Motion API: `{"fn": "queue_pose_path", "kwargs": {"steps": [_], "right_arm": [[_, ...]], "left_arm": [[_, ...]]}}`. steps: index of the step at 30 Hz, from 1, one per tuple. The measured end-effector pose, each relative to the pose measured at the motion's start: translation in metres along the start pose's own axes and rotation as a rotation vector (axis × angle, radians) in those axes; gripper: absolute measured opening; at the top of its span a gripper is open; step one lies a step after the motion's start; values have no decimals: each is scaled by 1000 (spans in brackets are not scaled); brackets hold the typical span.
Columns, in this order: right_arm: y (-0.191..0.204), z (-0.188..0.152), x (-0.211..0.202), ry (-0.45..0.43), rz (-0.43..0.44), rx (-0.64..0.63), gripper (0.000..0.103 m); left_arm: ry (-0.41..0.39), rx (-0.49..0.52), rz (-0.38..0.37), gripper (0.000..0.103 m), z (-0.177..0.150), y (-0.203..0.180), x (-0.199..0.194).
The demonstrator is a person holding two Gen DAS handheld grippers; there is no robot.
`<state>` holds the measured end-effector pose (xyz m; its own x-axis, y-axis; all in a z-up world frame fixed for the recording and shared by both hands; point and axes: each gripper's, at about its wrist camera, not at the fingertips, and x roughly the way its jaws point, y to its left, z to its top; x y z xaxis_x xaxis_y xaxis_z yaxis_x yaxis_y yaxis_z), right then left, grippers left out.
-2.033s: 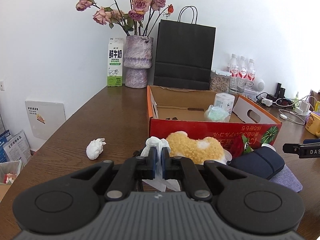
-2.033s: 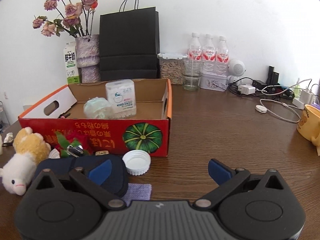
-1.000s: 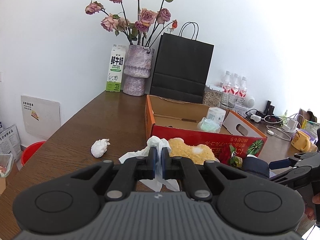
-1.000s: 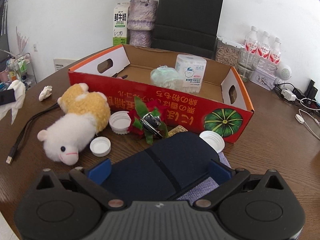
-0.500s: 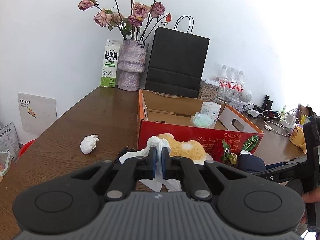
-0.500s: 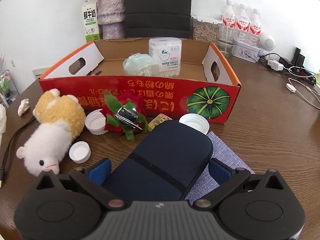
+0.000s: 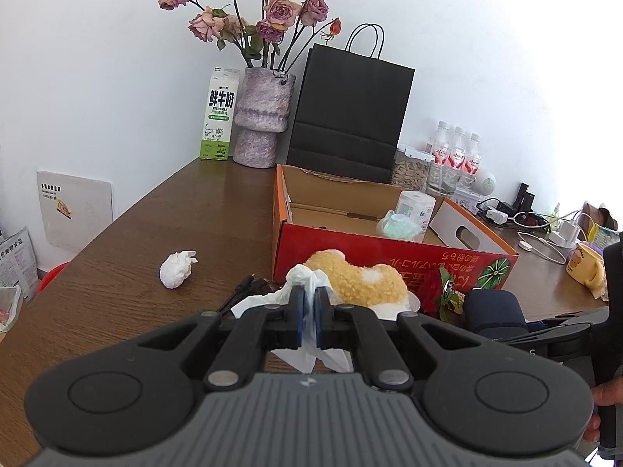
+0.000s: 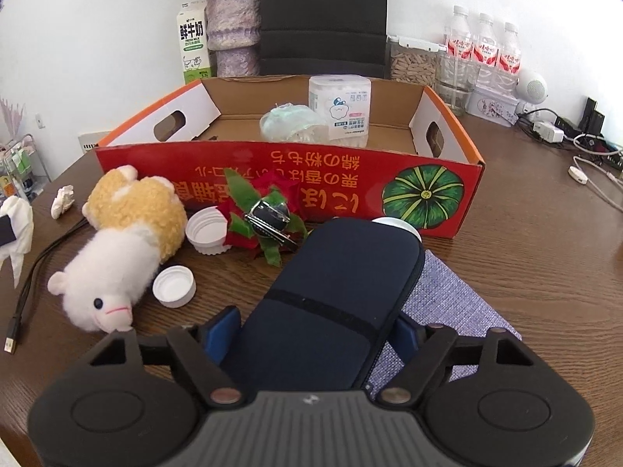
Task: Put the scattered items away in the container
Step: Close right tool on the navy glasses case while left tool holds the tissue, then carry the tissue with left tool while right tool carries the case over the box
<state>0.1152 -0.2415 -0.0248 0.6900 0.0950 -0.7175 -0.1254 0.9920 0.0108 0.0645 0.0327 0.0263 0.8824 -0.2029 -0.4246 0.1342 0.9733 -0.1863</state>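
The red and orange cardboard box (image 8: 311,171) stands open on the brown table and holds a cotton swab pack (image 8: 338,105) and a pale green bundle (image 8: 288,122). My left gripper (image 7: 307,311) is shut on a white tissue (image 7: 300,276), held above the table left of the box (image 7: 389,249). My right gripper (image 8: 315,330) straddles a navy zip case (image 8: 342,280) lying on a purple cloth (image 8: 447,311). Its jaws are closing, and the blue pads meet the case's long sides. A plush sheep (image 8: 128,233), two white caps (image 8: 206,229), a red flower clip (image 8: 264,214) and a crumpled tissue (image 7: 177,268) lie before the box.
A black cable (image 8: 39,268) runs along the table's left side. Behind the box stand a vase of roses (image 7: 264,124), a milk carton (image 7: 220,116), a black paper bag (image 7: 350,113) and water bottles (image 8: 483,46). Chargers, cords and a yellow mug (image 7: 584,268) crowd the right.
The right gripper's jaws have narrowed from wide open until the pads meet the navy case. The left gripper still holds the tissue in about the same place.
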Motion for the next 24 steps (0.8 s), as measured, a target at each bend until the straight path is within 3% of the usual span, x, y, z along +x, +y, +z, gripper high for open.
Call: {"fn": "queue_pose_path", "kwargs": {"steps": [16, 19, 21, 24], "right_arm": [[-15, -4, -25, -71, 77, 37, 58], [-19, -3, -34, -102, 103, 56, 48], [-24, -1, -41, -126, 128, 77, 28], [-26, 2, -48, -148, 150, 68, 24]], "left_arm": [[-15, 2, -6, 6, 2, -3, -5], [-18, 5, -9, 6, 3, -4, -5], [-21, 7, -10, 6, 4, -5, -5], [-25, 10, -13, 6, 5, -7, -5]]}}
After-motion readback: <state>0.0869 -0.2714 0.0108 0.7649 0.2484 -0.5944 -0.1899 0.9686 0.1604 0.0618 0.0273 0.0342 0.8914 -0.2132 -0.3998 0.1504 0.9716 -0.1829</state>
